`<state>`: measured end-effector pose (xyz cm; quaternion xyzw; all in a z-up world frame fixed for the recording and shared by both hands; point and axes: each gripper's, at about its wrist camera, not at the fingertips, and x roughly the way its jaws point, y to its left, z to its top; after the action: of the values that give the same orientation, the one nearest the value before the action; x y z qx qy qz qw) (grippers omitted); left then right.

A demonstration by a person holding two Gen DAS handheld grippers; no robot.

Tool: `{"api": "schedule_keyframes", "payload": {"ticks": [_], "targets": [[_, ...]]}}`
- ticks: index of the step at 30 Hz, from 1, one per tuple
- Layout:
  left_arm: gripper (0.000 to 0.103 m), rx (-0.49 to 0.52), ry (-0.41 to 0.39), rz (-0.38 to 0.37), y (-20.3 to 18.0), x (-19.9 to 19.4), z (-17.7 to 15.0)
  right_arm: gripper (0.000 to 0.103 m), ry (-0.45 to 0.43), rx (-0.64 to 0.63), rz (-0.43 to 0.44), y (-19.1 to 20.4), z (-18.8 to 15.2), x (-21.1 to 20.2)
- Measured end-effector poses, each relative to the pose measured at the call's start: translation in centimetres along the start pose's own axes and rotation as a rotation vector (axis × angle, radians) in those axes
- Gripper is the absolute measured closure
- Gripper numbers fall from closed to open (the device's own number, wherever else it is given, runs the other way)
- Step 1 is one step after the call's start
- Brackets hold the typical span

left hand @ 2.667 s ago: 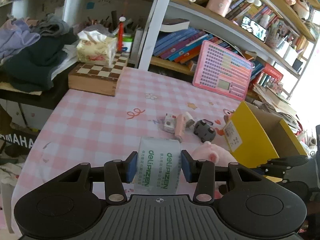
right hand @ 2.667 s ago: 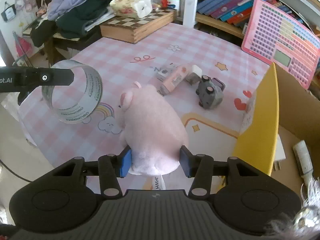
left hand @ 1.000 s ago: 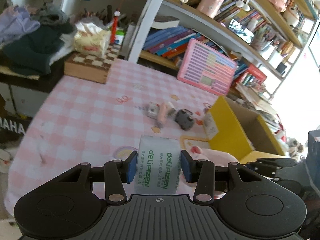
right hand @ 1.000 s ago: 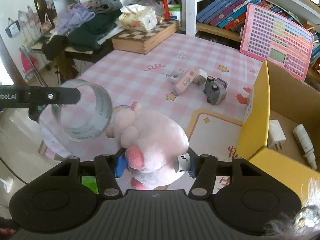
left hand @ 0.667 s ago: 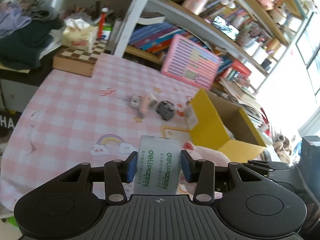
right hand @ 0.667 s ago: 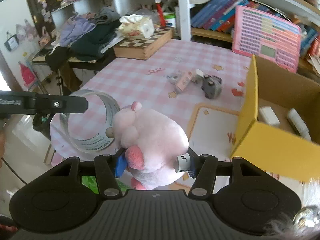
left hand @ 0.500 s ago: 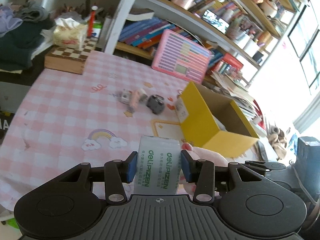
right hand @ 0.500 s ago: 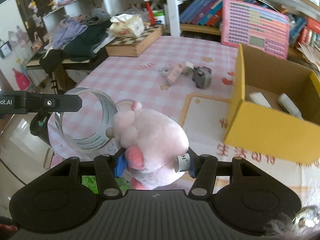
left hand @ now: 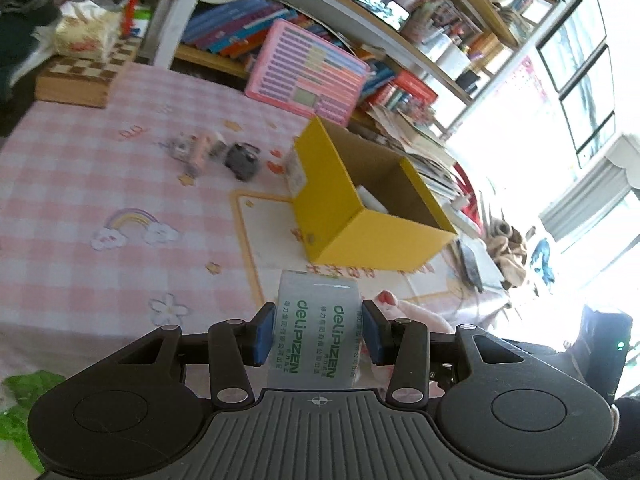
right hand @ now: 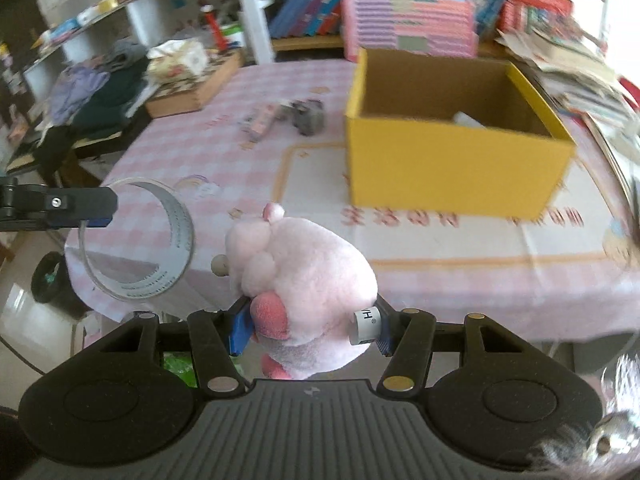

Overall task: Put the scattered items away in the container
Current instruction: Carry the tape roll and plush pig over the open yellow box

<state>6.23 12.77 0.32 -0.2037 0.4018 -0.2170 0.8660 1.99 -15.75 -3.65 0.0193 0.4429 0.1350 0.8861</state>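
Observation:
My left gripper [left hand: 316,334] is shut on a clear roll of packing tape [left hand: 316,320] with green lettering, held in the air off the table's near edge. The same tape roll [right hand: 138,240] hangs at the left of the right wrist view. My right gripper [right hand: 308,330] is shut on a pink plush toy [right hand: 304,272], also off the table's near edge. The open yellow cardboard box [right hand: 452,160] stands on the pink checked tablecloth beyond both grippers, with white items [left hand: 370,200] inside. A grey toy car [left hand: 242,158] and a pink tube [left hand: 198,152] lie left of the box.
A pink keyboard toy [left hand: 304,76] leans on the bookshelf behind the box. A wooden chessboard box [left hand: 80,76] with a tissue pack sits at the far left corner. Piled clothes [right hand: 104,92] lie left of the table. Papers [right hand: 580,72] are stacked right of the box.
Both grippers have swung rightward around the table's near side with their loads still held. The yellow box now faces me more squarely, and the table edge is in view below.

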Motion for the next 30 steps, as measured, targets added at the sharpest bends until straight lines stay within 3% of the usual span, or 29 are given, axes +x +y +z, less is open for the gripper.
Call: {"api": "schedule_keyframes", "payload": {"ticks": [11,30], "targets": [[0.060,0.039,0.074,-0.080,-2.3,2.9,-0.2,0.048,-0.014,0.110,-0.086,-3.2,-2.3,-2.3],[0.060,0.090,0.104,-0.168,-6.4,7.6,1.3,0.048,-0.027,0.220,-0.194,-9.0,-3.0,-4.3]]}}
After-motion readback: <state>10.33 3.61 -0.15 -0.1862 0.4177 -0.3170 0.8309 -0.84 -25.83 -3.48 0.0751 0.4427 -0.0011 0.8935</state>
